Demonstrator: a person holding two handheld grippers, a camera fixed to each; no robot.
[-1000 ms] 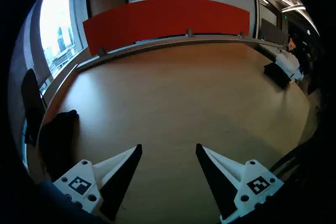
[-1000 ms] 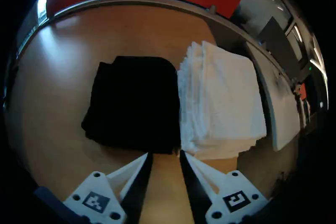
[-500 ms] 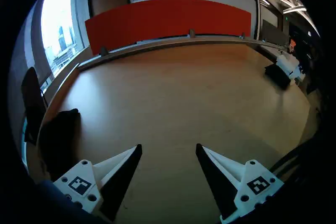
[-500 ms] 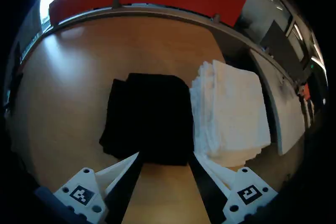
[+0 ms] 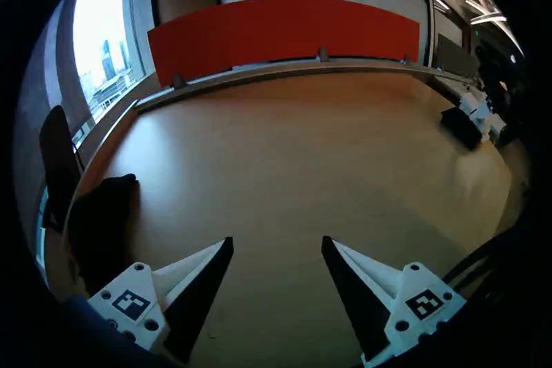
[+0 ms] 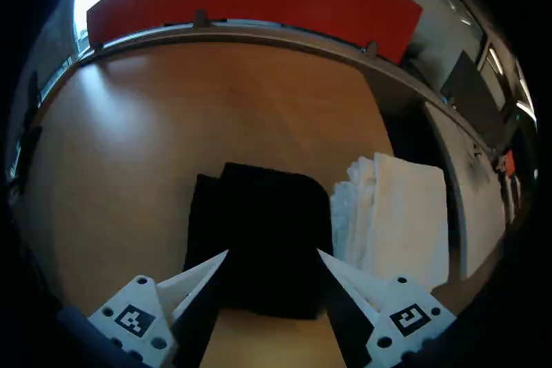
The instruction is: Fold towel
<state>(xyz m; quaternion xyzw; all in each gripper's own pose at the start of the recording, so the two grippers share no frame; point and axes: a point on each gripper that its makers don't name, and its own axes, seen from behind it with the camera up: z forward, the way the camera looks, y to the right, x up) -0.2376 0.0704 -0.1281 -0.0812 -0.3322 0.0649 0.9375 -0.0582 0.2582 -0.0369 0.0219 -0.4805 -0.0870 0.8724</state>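
Observation:
In the right gripper view a folded black towel lies on the wooden table, beside a stack of folded white towels on its right. My right gripper stands open, its white fingers either side of the black towel's near part, above it. In the left gripper view my left gripper is open over bare table, nothing between its fingers. Far right in that view the black towel and white stack look small, with a dark shape over them.
A red partition runs along the table's far edge. A dark bundle lies at the table's left edge beside a black chair. A window is at far left. A grey desk lies right of the white stack.
My right gripper has opened wider and moved forward over the black towel, so both piles sit lower in its view. The left gripper stays open and has turned slightly.

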